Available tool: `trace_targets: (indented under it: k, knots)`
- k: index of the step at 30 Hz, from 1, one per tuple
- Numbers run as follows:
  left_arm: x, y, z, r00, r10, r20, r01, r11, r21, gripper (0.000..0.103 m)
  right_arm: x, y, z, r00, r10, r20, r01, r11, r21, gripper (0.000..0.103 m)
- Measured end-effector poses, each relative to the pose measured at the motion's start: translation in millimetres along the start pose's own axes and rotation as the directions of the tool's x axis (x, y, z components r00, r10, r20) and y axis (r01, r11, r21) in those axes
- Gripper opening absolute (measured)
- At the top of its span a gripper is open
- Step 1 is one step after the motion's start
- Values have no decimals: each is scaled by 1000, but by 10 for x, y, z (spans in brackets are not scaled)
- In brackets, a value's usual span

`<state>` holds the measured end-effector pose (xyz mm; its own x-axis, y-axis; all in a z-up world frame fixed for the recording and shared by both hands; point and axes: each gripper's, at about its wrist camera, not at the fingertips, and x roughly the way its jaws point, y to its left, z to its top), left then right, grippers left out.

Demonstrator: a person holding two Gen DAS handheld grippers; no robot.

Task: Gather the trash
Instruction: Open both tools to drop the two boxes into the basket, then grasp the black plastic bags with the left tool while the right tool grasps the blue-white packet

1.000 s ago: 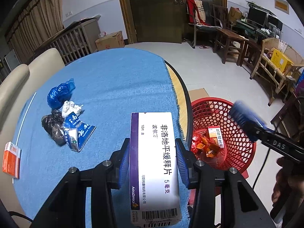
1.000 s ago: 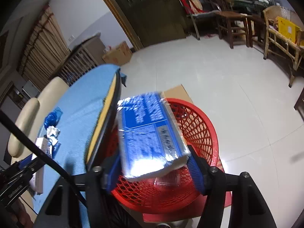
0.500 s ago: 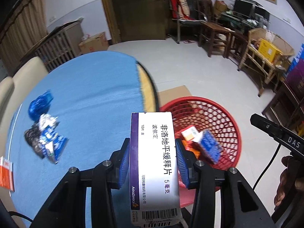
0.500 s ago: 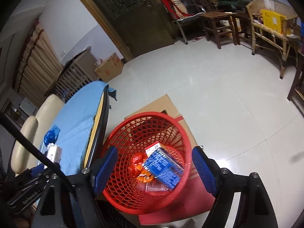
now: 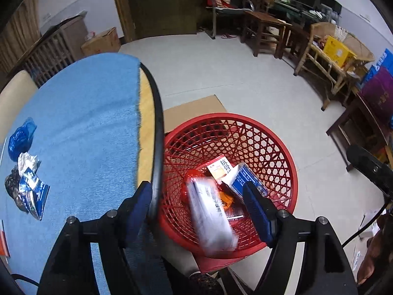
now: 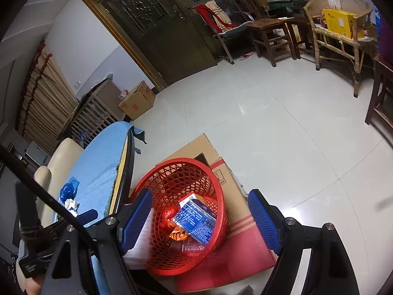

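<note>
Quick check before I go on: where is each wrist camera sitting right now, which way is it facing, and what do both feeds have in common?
Left wrist: above the table edge, angled steeply down at the red basket; the left gripper, jaws just opened, white box blurred between them, untouched.
Right wrist: beside the basket, looking across the floor toward the door; the right gripper open, nothing between its pads.
Shared: basket, blue tablecloth, blue box.

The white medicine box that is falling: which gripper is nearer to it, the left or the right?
Left. The white medicine box drops between the open left gripper fingers above the red basket. The right gripper hangs open farther off.
</note>
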<state>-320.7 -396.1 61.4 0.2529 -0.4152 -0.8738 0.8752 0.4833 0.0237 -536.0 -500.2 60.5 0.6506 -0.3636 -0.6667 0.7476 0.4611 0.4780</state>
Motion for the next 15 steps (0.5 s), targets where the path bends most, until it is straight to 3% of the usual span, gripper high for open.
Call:
trace_targets:
  k: [8,15]
  knots:
    - [-318,495,-174,998,14,64,-7,994,-109,77,4,173,-31,1000,23,-4,-23,1000,-21,83]
    - [-550,1184,-660,994,87,73,-66,967,-247,77,120,586,-202,997,61,-50,-66,992,-103,83]
